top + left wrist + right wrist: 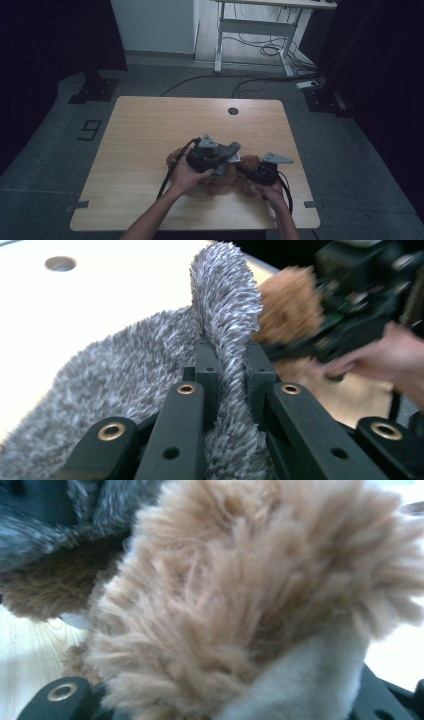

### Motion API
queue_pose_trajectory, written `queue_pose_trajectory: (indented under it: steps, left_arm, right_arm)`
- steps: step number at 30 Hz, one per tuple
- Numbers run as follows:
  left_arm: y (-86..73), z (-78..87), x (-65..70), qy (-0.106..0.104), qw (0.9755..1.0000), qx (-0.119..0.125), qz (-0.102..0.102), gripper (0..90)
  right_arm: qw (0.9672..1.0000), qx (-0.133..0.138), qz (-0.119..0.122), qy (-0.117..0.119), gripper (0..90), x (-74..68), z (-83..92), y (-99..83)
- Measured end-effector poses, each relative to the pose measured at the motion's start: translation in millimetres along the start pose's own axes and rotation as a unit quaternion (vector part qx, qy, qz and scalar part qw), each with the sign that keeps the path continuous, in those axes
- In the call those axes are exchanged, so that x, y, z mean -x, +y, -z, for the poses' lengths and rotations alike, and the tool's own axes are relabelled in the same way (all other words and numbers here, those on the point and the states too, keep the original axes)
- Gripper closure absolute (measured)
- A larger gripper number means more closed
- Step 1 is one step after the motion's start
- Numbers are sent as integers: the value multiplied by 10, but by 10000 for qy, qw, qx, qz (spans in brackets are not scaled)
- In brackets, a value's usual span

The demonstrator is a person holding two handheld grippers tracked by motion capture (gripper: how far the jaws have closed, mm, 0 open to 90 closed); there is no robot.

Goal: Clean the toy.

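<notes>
Item 1, left gripper (227, 365): jaws nearly together, pinching a fold of grey shaggy fabric (150, 355). The fold stands up between the two black pads and rises past their tips. Rest of the grey piece spreads to the left of the jaws over the table (115, 290). In the high view the same gripper (212, 155) sits approx. mid-table, toward the near half, w/ the grey fabric (227, 150) draped over its top and pointing right.

Item 2, right gripper (265, 170): in its own view the tips are buried in fur, so opening cannot be read from the jaws themselves; only black parts show at the bottom corners. Brown plush toy (240, 590) bulges up between them, w/ a smoother pale-grey patch at lower right. Looks gripped, jaws part-way apart around the plush.

Item 3, brown plush toy (225, 182): lies on the table under and between both grippers, near the front edge, right of centre. A brown furry part (290, 310) shows just beyond the grey fold in the left gripper view, touching it.

Item 4, hands: left hand (185, 177) and right hand (272, 190) each wrap a gripper body; forearms enter from the bottom edge.

Item 5, table: light wood top, round cable hole (233, 111) near the far edge.
</notes>
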State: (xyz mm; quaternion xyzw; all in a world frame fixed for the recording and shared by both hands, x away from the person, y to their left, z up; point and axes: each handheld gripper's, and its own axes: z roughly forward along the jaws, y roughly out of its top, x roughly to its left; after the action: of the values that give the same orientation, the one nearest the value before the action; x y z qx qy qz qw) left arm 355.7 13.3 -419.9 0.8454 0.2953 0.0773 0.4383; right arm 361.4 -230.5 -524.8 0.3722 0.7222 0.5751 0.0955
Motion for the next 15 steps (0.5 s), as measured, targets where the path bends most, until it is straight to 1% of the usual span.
queue_pose_trajectory:
  steps: [1, 2, 3, 4, 5, 6, 7, 8, 9, 10, 11, 12, 15]
  left_arm:
    - [45, -63, 49, -23, 10000, -29, -57, 806]
    - [45, -63, 49, -23, 10000, -29, -57, 807]
    - [114, -210, 136, -83, 9998, -125, -117, 806]
    - [136, -284, 170, -62, 9996, -218, -170, 806]
    - [147, -355, 194, 20, 9992, -317, -231, 806]
    - [147, -355, 194, 20, 9992, -317, -231, 806]
    - [138, -471, 181, 205, 9982, -492, -264, 806]
    - [138, -471, 181, 205, 9982, -492, -264, 806]
    - [92, -533, 117, 244, 9978, -589, -166, 807]
    - [92, -533, 117, 244, 9978, -589, -166, 807]
    - [42, -525, 67, 201, 9982, -553, -80, 807]
    - [42, -525, 67, 201, 9982, -553, -80, 808]
    - [-26, -405, -8, 273, 9982, -522, -79, 808]
  right_arm:
    - [10000, 4, -9, -4, 596, -3, -2, -1]
    - [10000, 4, 2, -10, 596, -4, -2, -2]
    - [10000, -4, -5, -15, 596, -7, 1, -2]
    - [10000, -17, 0, -15, 596, -8, 4, 0]
    - [10000, -19, 5, -21, 596, -10, 6, 0]
    - [10000, -19, 5, -21, 596, -10, 6, 0]
    - [10000, -24, 12, -27, 596, -10, 9, 0]
    - [10000, -26, 11, -27, 596, -7, 9, 0]
    - [10000, -25, 21, -30, 596, -5, 7, 0]
    - [10000, -24, 41, -45, 596, -5, 2, -1]
    - [9999, -45, 75, -61, 596, -7, -5, -3]
    - [9999, -45, 75, -61, 596, -7, -5, -3]
    - [10000, -34, 69, -60, 596, -15, -7, 2]
